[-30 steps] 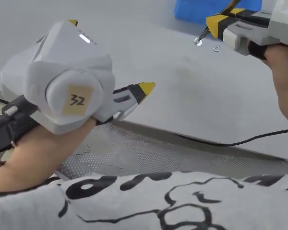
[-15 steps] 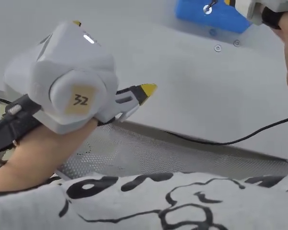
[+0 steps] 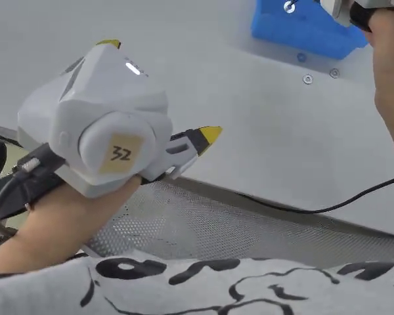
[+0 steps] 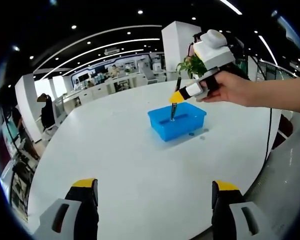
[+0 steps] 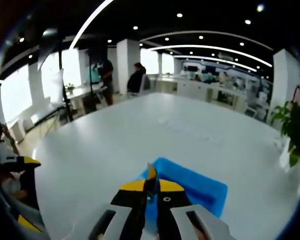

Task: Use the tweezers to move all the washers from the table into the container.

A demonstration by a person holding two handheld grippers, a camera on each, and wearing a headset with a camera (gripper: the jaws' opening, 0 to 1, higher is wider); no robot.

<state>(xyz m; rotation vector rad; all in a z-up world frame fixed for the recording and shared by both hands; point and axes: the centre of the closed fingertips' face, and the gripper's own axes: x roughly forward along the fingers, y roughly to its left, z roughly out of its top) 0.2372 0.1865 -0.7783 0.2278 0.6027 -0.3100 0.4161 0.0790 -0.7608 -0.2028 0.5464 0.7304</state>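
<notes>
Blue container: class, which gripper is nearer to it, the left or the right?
Right. The right gripper holds the tweezers over the blue container; the left gripper sits far back, near the table's front edge.

Left gripper point(image 3: 161, 92) in foreground, jaws apart. One washer point(image 3: 289, 8) hangs over blue container point(image 3: 295, 33) — two more washers point(image 3: 307, 79) lie on table point(image 3: 249, 125) just beside it.

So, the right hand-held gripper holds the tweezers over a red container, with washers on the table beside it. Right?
Not red: the container is blue, as the left gripper view shows. The right hand-held gripper does hold the tweezers over it, with washers on the table beside it.
</notes>
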